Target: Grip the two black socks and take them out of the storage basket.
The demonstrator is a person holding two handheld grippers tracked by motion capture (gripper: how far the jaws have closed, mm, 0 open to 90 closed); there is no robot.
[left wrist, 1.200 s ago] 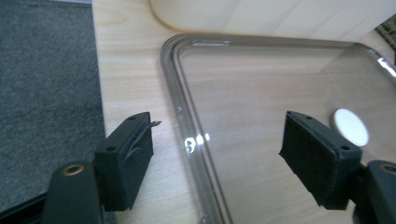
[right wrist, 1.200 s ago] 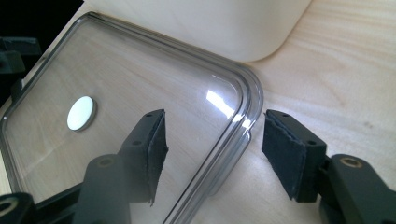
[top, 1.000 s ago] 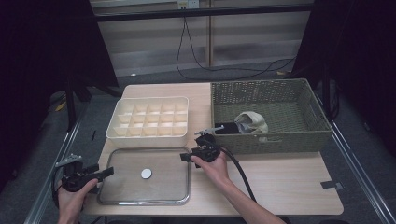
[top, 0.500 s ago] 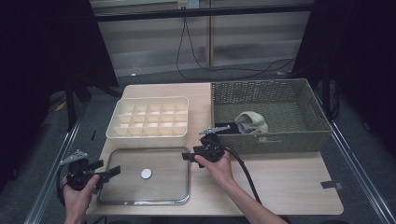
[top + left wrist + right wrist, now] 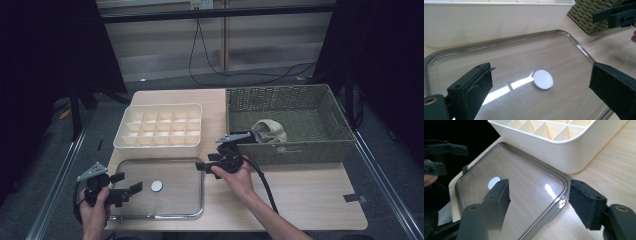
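The clear lid lay flat on the tabletop between the two grippers, long axis running from one to the other. The left gripper gaped empty over its near-left edge; the right gripper, jaws just opening, hovered empty at its far-right corner. Glassy, metal-rimmed, a white disc at centre.

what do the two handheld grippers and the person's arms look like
Both are black two-jaw tools. The left gripper carries a grey three-cornered plate on top, and so does the right gripper. A black cable trails from each. Up close the jaws are blocky with rough dark pads and brass-coloured screws at the base. The forearms are bare, no sleeves showing.
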